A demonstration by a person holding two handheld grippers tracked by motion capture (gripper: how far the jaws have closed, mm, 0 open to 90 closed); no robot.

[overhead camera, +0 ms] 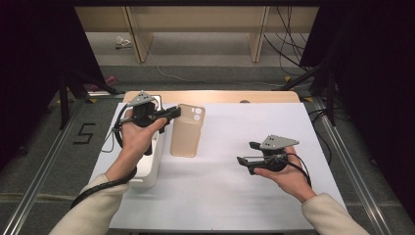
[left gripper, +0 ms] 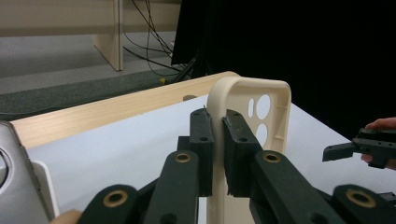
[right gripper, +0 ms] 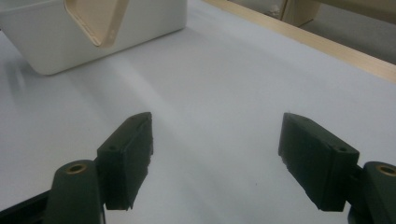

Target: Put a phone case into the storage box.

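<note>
On the white-covered table (overhead camera: 225, 186), the open white plastic bin (overhead camera: 149, 169) sits at lower left of the high view. Just right of it, the beige soft plastic phone case (overhead camera: 187, 131) runs lengthwise up the frame, its camera end clamped by the left tongs (overhead camera: 172, 113). The right tongs (overhead camera: 246, 152), lower right, stand apart and empty, pointing toward the case.

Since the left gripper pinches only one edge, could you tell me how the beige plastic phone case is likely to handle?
The beige plastic phone case is a thin, hollow shell, so probably light. Gripped by the left gripper on one side wall, it may flex or twist. Its smooth surface could slip.
</note>
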